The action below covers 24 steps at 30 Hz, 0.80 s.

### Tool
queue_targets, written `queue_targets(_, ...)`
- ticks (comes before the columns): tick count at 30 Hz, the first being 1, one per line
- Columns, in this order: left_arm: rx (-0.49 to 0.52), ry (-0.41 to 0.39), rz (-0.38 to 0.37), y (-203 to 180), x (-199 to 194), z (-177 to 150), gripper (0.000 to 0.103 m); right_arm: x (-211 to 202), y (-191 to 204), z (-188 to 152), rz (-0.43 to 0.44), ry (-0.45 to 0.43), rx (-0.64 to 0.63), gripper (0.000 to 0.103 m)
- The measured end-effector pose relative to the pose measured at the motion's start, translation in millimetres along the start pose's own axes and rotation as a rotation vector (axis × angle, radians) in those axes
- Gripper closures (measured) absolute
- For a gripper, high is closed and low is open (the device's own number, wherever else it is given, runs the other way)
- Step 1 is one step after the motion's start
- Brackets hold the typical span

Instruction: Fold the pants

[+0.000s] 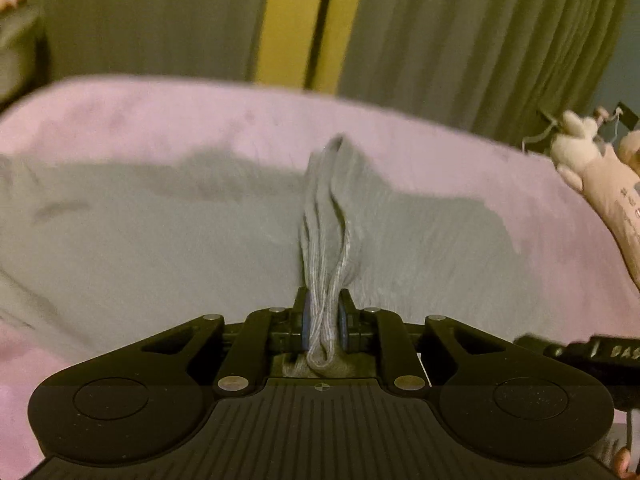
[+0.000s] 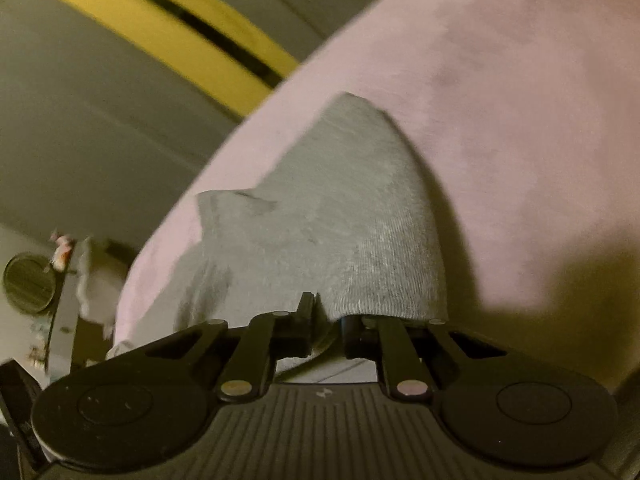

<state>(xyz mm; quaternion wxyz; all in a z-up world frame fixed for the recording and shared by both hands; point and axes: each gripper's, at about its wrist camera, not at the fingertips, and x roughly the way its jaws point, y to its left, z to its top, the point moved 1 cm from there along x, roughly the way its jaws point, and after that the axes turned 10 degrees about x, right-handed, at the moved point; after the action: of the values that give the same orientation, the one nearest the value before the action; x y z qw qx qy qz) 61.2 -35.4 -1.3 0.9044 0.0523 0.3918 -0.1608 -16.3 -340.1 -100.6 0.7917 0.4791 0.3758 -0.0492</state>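
A: Looking along the left gripper (image 1: pixel 324 330), I see its two fingers pressed together on a bunched ridge of the grey pants (image 1: pixel 240 232); the blue pads (image 1: pixel 305 330) squeeze several layers of fabric between them; the ridge rises from the fingers and runs forward.

B: And where are the pants lying?

A: They are spread on the pink blanket (image 1: pixel 160 120), reaching to the left and to the right of the held ridge; a pale stuffed toy (image 1: pixel 592 176) rests at the right edge of the blanket; grey-green curtains (image 1: pixel 460 40) hang behind, with a yellow strip between them.

B: What about the other side?

A: The right gripper (image 2: pixel 326 322) is also closed on the pants (image 2: pixel 340 220); the cloth drapes over the right finger and hides it, and a fold passes between the two fingers; the view is tilted and a little blurred; the pants lie on the same blanket (image 2: pixel 520 100); a round mirror (image 2: pixel 30 282) stands far to the left.
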Motion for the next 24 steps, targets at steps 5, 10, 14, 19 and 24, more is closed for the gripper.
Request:
queue_targets(5, -0.105, 0.177, 0.092, 38.5, 39.2, -30.0, 0.086, 31.6, -0.4, -23.6, -0.004, 0.105, -0.018, 0.087)
queue_targets(10, -0.194, 0.223, 0.061, 56.2, 52.0, -30.8, 0.085, 46.8, -21.1, -30.1, -0.014, 0.119, 0.043, 0.066)
queue_targets(14, -0.114, 0.221, 0.103, 44.8, 55.0, -29.0, 0.084, 23.9, -34.3, -12.9, -0.022, 0.022, 0.112, 0.050)
queue_targets(19, -0.151, 0.207, 0.100, 53.3, 48.7, -31.6, 0.084, 19.5, -40.1, -18.1, -0.099, 0.002, 0.136, 0.065)
queue_targets(24, -0.123, 0.178, 0.344, 58.9, 38.2, -30.1, 0.093, 4.9, 2.8, -20.4, -0.199, 0.072, -0.065, 0.032)
